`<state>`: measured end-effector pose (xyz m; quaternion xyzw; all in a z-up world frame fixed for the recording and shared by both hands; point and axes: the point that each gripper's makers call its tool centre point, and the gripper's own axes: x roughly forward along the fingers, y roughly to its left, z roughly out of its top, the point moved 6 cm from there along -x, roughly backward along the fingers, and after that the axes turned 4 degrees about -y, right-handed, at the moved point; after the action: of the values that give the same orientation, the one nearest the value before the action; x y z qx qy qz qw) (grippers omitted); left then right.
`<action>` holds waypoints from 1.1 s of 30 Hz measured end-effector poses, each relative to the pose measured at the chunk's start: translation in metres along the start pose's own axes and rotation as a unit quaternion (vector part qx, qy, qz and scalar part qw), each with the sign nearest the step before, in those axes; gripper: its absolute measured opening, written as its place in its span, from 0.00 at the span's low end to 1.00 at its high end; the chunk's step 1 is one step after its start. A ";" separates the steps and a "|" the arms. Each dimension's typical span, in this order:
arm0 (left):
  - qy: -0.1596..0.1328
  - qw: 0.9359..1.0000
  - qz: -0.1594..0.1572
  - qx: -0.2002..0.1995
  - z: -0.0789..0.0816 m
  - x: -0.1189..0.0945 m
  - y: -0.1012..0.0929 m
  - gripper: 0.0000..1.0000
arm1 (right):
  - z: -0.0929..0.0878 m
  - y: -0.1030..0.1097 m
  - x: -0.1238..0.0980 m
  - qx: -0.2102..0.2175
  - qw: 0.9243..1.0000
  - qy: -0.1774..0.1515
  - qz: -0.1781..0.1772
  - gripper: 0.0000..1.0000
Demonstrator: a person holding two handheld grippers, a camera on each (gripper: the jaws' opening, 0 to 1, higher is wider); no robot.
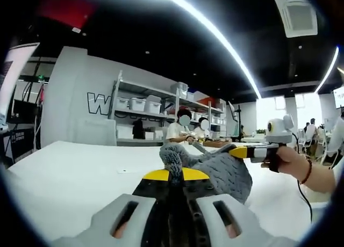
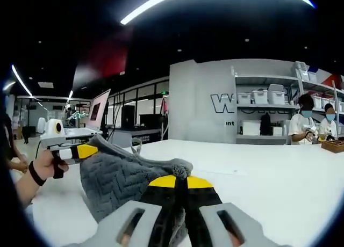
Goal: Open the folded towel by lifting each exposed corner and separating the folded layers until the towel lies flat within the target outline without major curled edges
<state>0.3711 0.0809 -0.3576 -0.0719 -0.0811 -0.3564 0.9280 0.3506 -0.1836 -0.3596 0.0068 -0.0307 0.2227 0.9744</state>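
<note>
A grey textured towel (image 1: 220,169) hangs lifted above the white table (image 1: 70,177), stretched between both grippers. My left gripper (image 1: 171,176) is shut on one bunched corner of it, yellow tips pinching the cloth. The right gripper (image 1: 243,151) enters the left gripper view from the right, held by a hand, clamped on the towel's other end. In the right gripper view the towel (image 2: 121,180) drapes from my right gripper (image 2: 180,181), shut on a corner, over to the left gripper (image 2: 80,151) at the left, held by a hand.
The white table (image 2: 269,177) spreads wide around the towel. Shelves with white bins (image 1: 145,104) stand behind, and people (image 1: 183,130) sit at a far table. A grey wall with lettering (image 2: 226,104) rises past the table's far edge.
</note>
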 end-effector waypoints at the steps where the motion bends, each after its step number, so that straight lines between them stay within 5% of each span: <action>1: -0.002 1.000 -0.004 0.002 0.001 0.000 -0.002 0.03 | 0.000 -0.003 0.002 -0.004 1.000 0.000 -0.002 0.00; 33: 0.004 1.000 -0.016 0.015 -0.004 -0.032 -0.023 0.04 | 0.002 0.004 -0.019 0.046 0.998 -0.035 0.037 0.00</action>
<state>0.3322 0.0841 -0.3666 -0.0558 -0.0839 -0.3706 0.9233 0.3315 -0.1885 -0.3587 0.0584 -0.0552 0.2595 0.9624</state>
